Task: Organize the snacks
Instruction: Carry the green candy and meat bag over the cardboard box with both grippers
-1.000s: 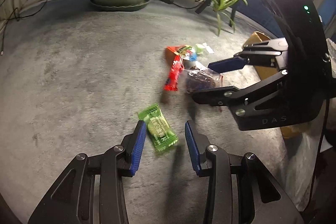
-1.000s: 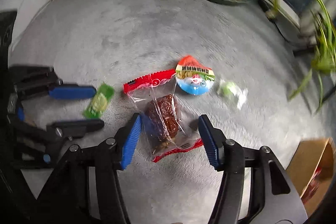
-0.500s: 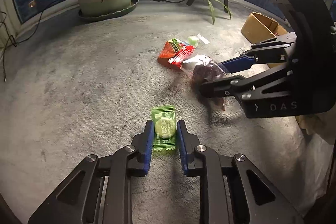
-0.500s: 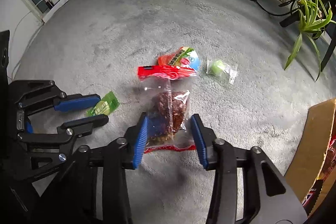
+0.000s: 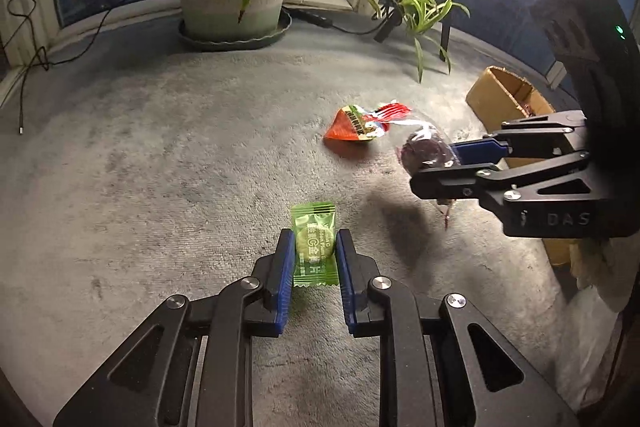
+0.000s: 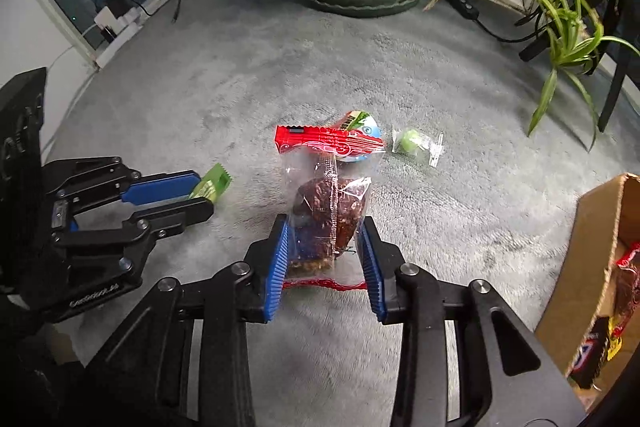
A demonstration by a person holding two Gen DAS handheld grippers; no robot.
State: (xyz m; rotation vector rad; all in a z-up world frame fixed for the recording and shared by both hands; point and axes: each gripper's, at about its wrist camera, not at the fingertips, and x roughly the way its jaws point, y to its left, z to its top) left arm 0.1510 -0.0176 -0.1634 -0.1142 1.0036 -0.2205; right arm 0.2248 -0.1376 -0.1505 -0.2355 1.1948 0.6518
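My left gripper [image 5: 311, 247] is shut on a green candy packet [image 5: 313, 245] and holds it above the grey carpet; it also shows in the right wrist view [image 6: 168, 193], with the packet [image 6: 212, 183] sticking out. My right gripper [image 6: 325, 239] is shut on a clear bag with a red top holding a dark brown snack [image 6: 330, 203], lifted off the carpet; it shows in the left wrist view [image 5: 438, 163] with the bag [image 5: 424, 151]. A red and blue triangular packet [image 5: 352, 125] and a small clear-wrapped green candy [image 6: 414, 143] lie on the carpet.
An open cardboard box [image 6: 592, 267] with several snacks inside stands at the right, also in the left wrist view [image 5: 508, 99]. A large potted plant [image 5: 234, 3] and a smaller plant [image 6: 568, 39] stand at the back by the window. Cables run along the wall.
Both grippers have closed on their snacks and lifted them off the carpet: the left on the green packet, the right on the brown snack bag.
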